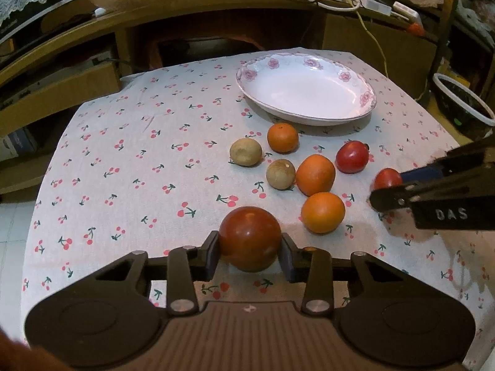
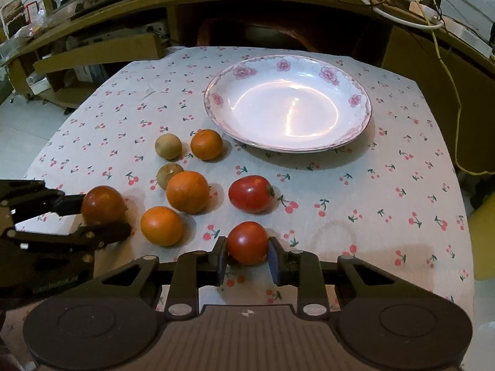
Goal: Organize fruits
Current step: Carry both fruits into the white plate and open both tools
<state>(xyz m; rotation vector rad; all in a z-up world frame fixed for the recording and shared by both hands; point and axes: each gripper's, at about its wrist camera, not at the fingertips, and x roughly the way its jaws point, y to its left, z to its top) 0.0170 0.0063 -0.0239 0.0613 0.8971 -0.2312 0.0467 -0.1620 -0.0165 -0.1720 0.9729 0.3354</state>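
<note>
Both grippers are seen low over the desk (image 2: 386, 216), each set about a fruit at the near edge of the scattered group.

Left gripper (image 1: 250, 249): its pads are pressed on both flanks of a dark red tomato (image 1: 250, 237), centre-bottom of the left wrist view. The fruit is taken to be grasped; whether it is lifted off the cloth cannot be told.

Right gripper (image 2: 247, 255): a smaller red tomato (image 2: 247, 242) is clasped between the pads, lower centre of the right wrist view. The left pad is touching; contact on the right side looks made, though a sliver of shadow is left there. No earlier view is given, so nothing is noted of travel.

Key relation: the plate (image 2: 213, 111) lies straight ahead and slightly right of the right gripper, in the upper centre of that view, and it is empty. From the left gripper it lies ahead and to the upper right, beyond the loose fruit. The right gripper is judged nearer.

Round fruit, no long axis to mind.

Room: between the right gripper and the plate, only a second red tomato (image 2: 250, 194) stands, slightly left of the direct line. The left gripper's path is crowded by three oranges and two brownish fruits; a raised carry is judged necessary. Open cloth is seen to the right.
</note>
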